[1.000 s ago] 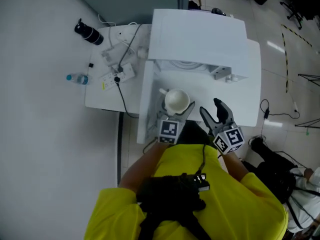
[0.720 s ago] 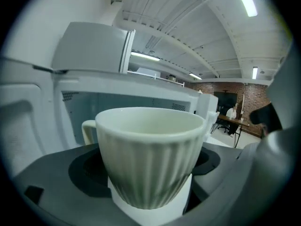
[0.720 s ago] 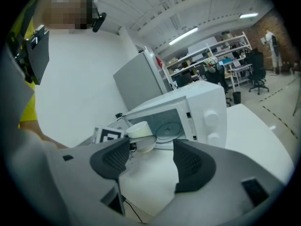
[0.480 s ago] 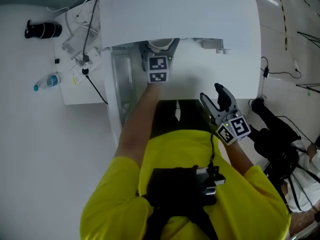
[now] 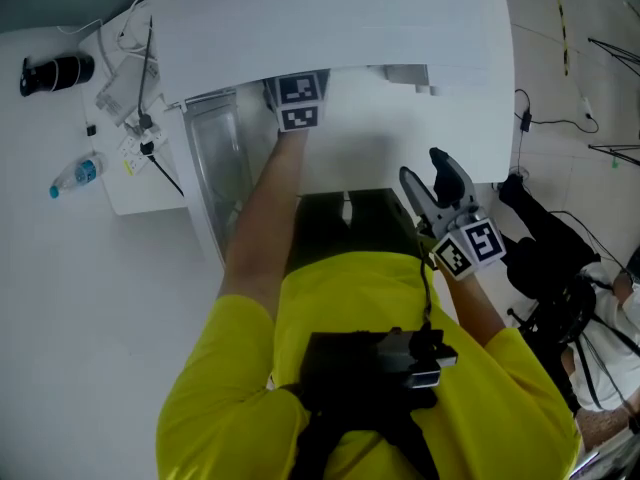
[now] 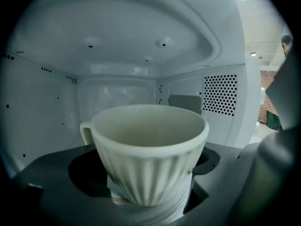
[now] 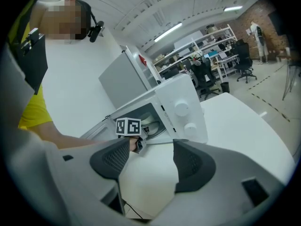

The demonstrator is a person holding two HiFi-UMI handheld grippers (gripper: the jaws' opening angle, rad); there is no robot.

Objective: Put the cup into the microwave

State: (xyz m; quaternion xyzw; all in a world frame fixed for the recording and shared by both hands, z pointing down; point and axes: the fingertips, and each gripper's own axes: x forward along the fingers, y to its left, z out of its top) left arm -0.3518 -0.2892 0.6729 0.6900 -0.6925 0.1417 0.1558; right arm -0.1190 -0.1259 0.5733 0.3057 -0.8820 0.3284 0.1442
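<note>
Cup (image 6: 148, 149) is inside the microwave (image 5: 330, 28), nr the front, w/ the back wall well behind it. Our left tongs (image 5: 298, 106) are clamped on it, one jaw each side, low on the ribs. Cup looks upright, handle to the left. We can't tell if its bottom is down on the floor yet. Our right tongs (image 5: 432, 182) hang out front, jaws apart, nothing in them.

Step now, we think: set the cup down & let go. To do it well:
- Keep it level & go in a bit more, so it sits nr the middle, not by the edge.
- Go down slow till it rests.
- Open the jaws wide, so both sides are clear of the ribs & handle.
- Pull straight back so we don't tip it.

Keep the right tongs off the door (image 5: 215, 158) for now. We think they'll shut it after.
</note>
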